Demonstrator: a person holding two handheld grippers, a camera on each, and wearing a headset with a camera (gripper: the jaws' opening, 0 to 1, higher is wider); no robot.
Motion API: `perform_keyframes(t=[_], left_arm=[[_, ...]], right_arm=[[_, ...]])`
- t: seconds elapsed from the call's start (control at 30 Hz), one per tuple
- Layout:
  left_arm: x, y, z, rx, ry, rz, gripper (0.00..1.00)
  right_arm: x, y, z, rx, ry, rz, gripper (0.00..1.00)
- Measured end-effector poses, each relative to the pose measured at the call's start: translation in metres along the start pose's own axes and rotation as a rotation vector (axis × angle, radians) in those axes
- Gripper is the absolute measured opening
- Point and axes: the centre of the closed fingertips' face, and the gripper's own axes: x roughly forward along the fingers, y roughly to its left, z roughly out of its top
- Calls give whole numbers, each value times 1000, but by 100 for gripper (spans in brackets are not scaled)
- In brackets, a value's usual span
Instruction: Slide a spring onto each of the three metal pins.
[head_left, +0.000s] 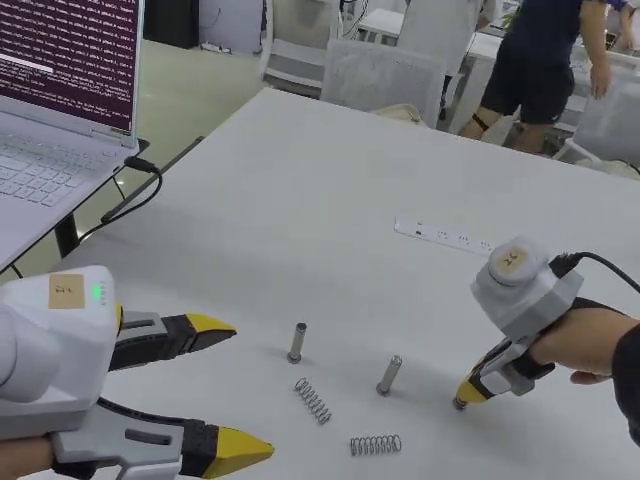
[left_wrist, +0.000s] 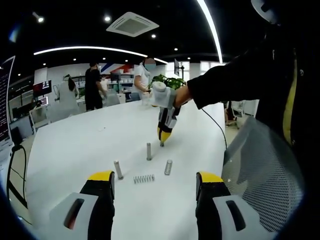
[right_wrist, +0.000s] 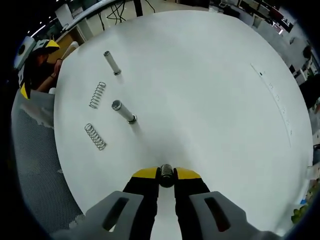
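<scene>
Two metal pins stand upright on the white table (head_left: 300, 200), one at the left (head_left: 297, 342) and one at the right (head_left: 389, 374). Two springs lie loose near them, one between the pins (head_left: 312, 399) and one nearer me (head_left: 376, 445). My right gripper (head_left: 465, 395) points down at the table right of the pins, shut on a small coiled spring (right_wrist: 166, 176). Whether a pin is inside that spring I cannot tell. My left gripper (head_left: 243, 390) hovers open at the lower left, nothing between its jaws. Ahead of it, the left gripper view has both pins (left_wrist: 118, 170) (left_wrist: 148, 151) and both springs (left_wrist: 144, 178) (left_wrist: 168, 167).
An open laptop (head_left: 50, 120) sits at the far left, its black cable (head_left: 140, 190) trailing over the table edge. A white power strip (head_left: 445, 237) lies behind the pins. Grey chairs (head_left: 380, 75) and a standing person (head_left: 540, 60) are beyond the table.
</scene>
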Motion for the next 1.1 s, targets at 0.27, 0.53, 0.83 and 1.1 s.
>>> perform_keyframes(t=[0.27, 0.53, 0.83, 1.1], left_arm=[[1, -1, 0, 1, 1, -3, 62], [3, -3, 2, 4, 2, -9, 62], [5, -3, 3, 7, 4, -16, 62], [6, -4, 3, 11, 6, -23, 61]], right_arm=[[-3, -2, 0, -2, -9, -4, 12], [-9, -1, 1, -1, -43, -1, 20], [-17, -2, 1, -7, -74, -14, 25], [-30, 1, 8, -32, -112, -29, 26]])
